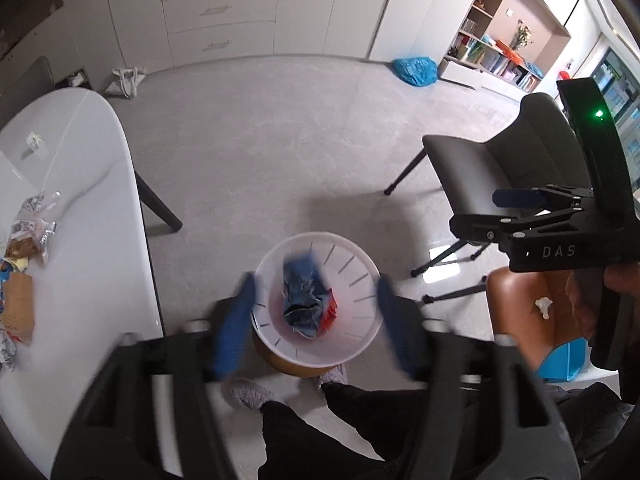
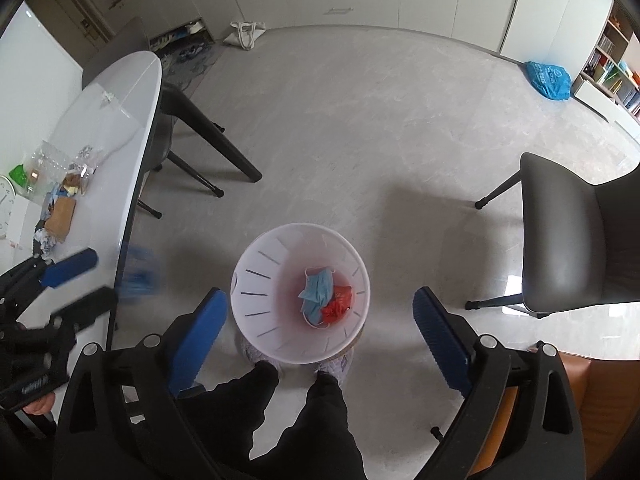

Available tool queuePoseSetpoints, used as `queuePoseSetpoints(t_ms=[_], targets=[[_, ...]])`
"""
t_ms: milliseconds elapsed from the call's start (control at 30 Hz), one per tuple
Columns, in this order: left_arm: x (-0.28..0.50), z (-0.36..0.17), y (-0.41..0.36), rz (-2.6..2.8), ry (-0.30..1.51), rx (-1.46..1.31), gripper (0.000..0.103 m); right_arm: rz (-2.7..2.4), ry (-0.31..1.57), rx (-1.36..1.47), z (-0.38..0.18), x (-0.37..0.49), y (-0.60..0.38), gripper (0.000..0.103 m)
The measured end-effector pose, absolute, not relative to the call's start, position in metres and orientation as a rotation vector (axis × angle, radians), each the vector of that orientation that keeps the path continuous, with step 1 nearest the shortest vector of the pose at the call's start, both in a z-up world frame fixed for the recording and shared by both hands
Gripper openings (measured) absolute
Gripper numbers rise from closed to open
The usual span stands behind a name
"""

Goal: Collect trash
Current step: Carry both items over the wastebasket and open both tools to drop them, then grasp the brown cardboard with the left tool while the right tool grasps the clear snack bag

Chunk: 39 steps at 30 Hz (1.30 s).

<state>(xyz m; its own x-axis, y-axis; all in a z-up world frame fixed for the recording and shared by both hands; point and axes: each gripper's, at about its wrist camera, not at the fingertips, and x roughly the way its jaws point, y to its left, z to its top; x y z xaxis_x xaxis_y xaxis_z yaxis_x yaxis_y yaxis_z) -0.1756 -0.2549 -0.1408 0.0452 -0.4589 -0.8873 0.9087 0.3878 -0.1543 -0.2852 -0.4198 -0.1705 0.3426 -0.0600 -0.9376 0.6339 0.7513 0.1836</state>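
Both my tongs hang over the white bin (image 2: 300,294), left gripper (image 1: 316,312) and right gripper (image 2: 320,328) spread apart and empty. A blue mask (image 2: 319,290) and red wrapper (image 2: 338,306) lie inside it. Wrappers (image 2: 60,200) on the table (image 2: 132,92) beside the bin remain, I judge.

Home living or dining room indicated; pale stone-look floor (image 2: 360,120) laid wall to wall; built-in white cabinets with drawers (image 1: 216,12) set along far wall; open bookshelf (image 1: 492,40) filled with books and boxes; glossy white table (image 2: 120,120) flanked by dark grey chairs (image 2: 580,240); cloth tote bag (image 2: 245,34) and blue plastic bag (image 2: 548,78) left on floor; shoes seen near wall.
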Motion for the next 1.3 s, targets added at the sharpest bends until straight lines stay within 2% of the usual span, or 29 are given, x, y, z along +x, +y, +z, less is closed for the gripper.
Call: queuePoseSetpoints(t_ms=[133,300,400,667,733,967,1300], targets=[[-0.179,-0.133,-0.256,-1.100,1.048,0.507,0.082,-0.478,1.141,0.594,-0.172,-0.288,-0.423,0.094],[-0.170,-0.128,-0.248,-1.034,1.061,0.465,0.084,-0.461,1.142,0.586,-0.172,-0.287,-0.421,0.094],[-0.164,-0.124,-0.241,-0.989,1.056,0.444,0.090,-0.451,1.144,0.578,-0.172,-0.285,-0.420,0.094],[-0.147,-0.103,-0.218,-0.922,1.025,0.397,0.091,-0.407,1.125,0.559,-0.160,-0.269,-0.407,0.094],[-0.139,-0.095,-0.206,-0.883,1.013,0.376,0.095,-0.390,1.115,0.547,-0.155,-0.260,-0.401,0.094],[-0.102,-0.076,-0.155,-0.745,0.976,0.305,0.095,-0.298,1.083,0.487,-0.138,-0.217,-0.369,0.096],[-0.033,-0.091,-0.083,-0.565,0.990,0.276,0.095,-0.186,1.086,0.421,-0.127,-0.149,-0.318,0.097]])
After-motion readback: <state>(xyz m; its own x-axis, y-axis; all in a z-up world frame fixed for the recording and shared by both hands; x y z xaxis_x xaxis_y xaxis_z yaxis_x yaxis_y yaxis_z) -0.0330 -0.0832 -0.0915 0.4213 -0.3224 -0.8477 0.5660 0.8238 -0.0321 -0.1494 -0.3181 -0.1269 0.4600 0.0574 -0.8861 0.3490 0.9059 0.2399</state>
